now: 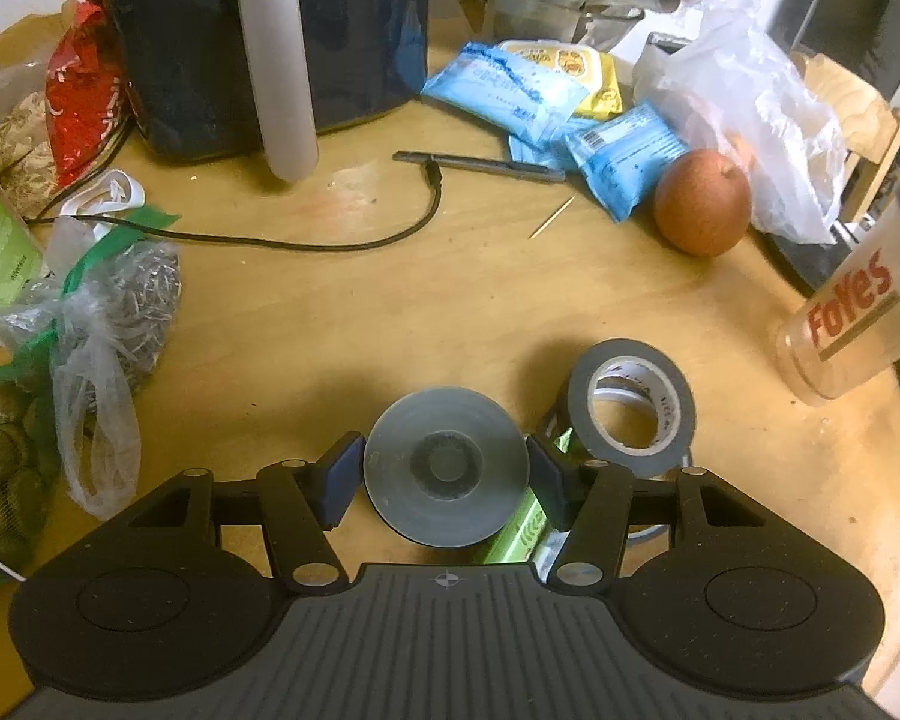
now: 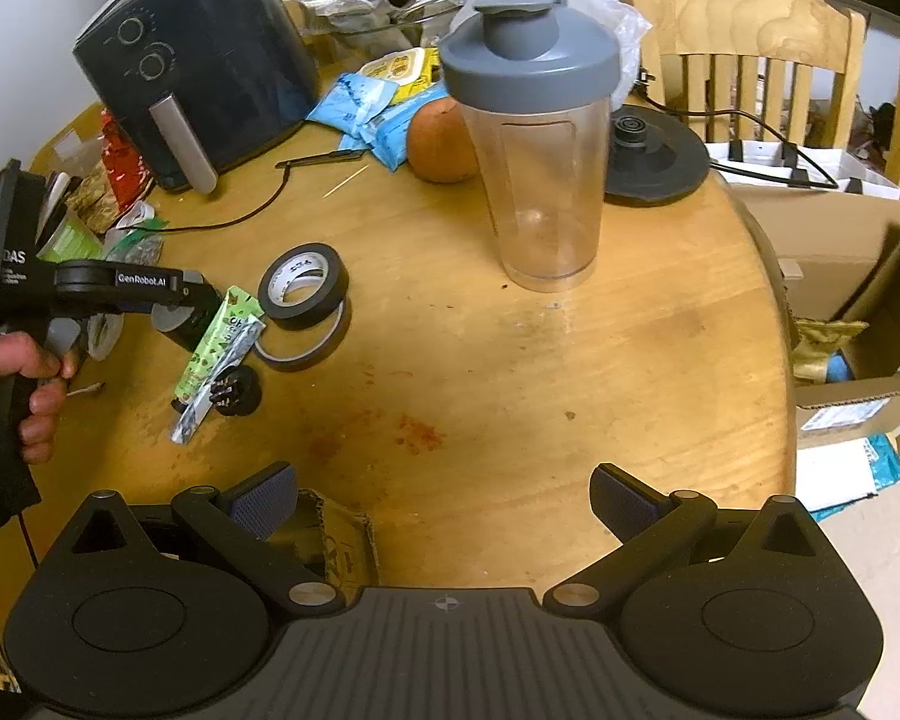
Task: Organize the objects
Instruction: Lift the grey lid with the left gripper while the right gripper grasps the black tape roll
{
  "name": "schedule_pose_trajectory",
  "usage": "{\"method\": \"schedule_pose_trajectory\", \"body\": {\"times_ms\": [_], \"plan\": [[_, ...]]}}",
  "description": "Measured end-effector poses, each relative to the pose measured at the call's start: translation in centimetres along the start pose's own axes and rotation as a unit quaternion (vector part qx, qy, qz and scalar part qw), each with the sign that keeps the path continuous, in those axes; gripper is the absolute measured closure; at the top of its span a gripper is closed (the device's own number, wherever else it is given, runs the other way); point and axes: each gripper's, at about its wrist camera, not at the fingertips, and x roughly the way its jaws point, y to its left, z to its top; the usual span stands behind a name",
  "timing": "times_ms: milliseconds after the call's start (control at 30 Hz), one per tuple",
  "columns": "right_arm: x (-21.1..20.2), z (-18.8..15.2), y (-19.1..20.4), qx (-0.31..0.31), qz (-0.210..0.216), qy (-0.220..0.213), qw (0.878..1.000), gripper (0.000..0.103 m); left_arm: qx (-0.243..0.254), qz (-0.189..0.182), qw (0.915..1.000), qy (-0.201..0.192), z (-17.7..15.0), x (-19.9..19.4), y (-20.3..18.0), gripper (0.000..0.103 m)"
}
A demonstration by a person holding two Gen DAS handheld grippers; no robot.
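Note:
My left gripper is shut on a grey round cap-like object, with a blue pad against each side of it. It hovers just over the wooden table. A green snack wrapper lies under it, and a black tape roll leans on a thinner roll just to its right. In the right wrist view a hand holds the left gripper at the left, beside the wrapper and tape roll. My right gripper stands open over the table's near edge with nothing between its fingers.
A clear shaker bottle with a grey lid stands mid-table. Behind are a black air fryer, blue snack packets, a brown round fruit and a black cable. Bags crowd the left; a cardboard box and chair stand right.

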Motion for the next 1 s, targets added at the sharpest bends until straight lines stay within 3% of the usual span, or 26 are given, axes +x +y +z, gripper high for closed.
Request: {"method": "schedule_pose_trajectory", "body": {"times_ms": [733,1000], "plan": [[3.7,3.7,3.0,-0.108,0.034,-0.027,0.993,0.000,-0.055,-0.025,0.9961,-0.064,-3.1,-9.0,1.7,0.046],[5.1,5.7,4.4,-0.141,0.043,-0.032,0.989,0.000,-0.086,-0.010,0.9921,-0.091,-3.8,-11.6,3.0,0.046]]}}
